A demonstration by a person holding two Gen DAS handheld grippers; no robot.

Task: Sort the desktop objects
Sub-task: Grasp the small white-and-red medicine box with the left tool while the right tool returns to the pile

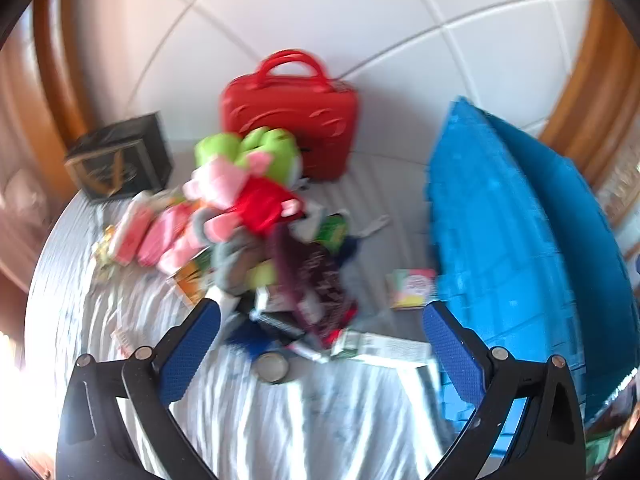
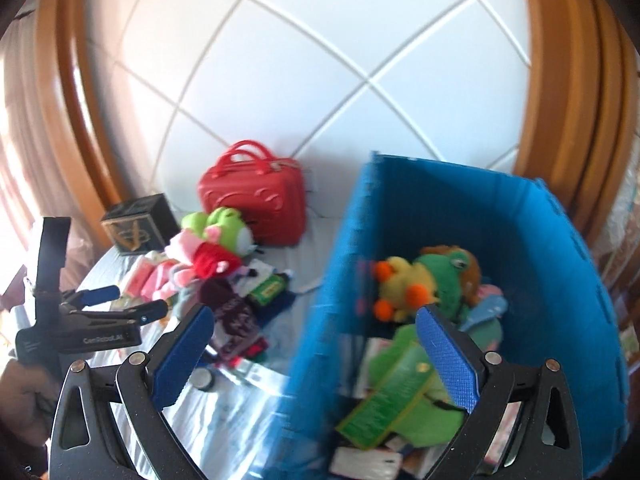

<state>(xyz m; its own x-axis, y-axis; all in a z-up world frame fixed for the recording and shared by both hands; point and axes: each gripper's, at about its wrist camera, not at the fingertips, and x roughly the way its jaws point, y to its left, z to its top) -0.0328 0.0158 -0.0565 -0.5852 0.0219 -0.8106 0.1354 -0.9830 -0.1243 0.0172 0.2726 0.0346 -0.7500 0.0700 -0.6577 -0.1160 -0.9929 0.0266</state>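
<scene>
My left gripper (image 1: 320, 320) is open and empty above a pile of small things on the grey cloth (image 1: 280, 420). The pile holds a green, pink and red plush (image 1: 248, 184), a dark maroon pouch (image 1: 316, 276) and a round tin (image 1: 272, 368). My right gripper (image 2: 316, 320) is open and empty over the left wall of the blue bin (image 2: 332, 280). Inside the bin lie a yellow duck plush (image 2: 404, 288), a green frog plush (image 2: 448, 272) and a green flat item (image 2: 400, 400). The right wrist view also shows the left gripper (image 2: 132, 300), held by a hand (image 2: 24, 400).
A red carry case (image 1: 288, 120) stands behind the pile against the white tiled wall. A black box (image 1: 120, 156) sits at the back left. A small colourful card box (image 1: 412, 288) lies beside the blue bin (image 1: 520, 240). Wooden frames flank both sides.
</scene>
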